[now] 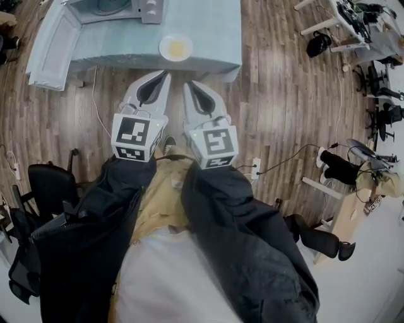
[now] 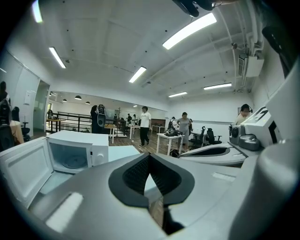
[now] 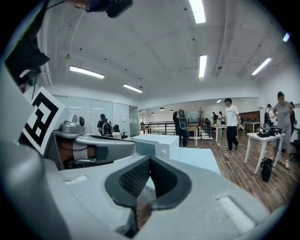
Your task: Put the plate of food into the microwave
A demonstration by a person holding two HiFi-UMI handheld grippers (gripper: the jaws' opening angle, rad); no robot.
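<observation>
So, both tools are closed and empty. The left hand-held gripper (image 1: 165,76) has its jaws pressed together on nothing, the right hand-held gripper (image 1: 188,85) likewise. They hang side by side over the wood floor (image 1: 278,94), short of the tabletop w/ the pale blue cloth (image 1: 214,44). The round white plate w/ yellowish food (image 1: 176,47) sits near the tabletop's front edge, just ahead of the tips, untouched. The white microwave (image 1: 150,9) stands at the back left, its white door (image 1: 50,44) swung wide open. We see a few risks from here. If the jaws aren't opened before contact, they'd prob. shove the plate instead of gripping it. A pinch on the thin rim from one side could let it tilt and spill the food. Carrying it left, it might clip the open door or the cavity frame. As for views, only the head view shows the plate and its place vs. both tips. The left gripper view alone looks into the microwave cavity w/ its turntable. The right gripper view gets just the microwave's outside, plus the left tool alongside. Neither gripper view shows the plate.
</observation>
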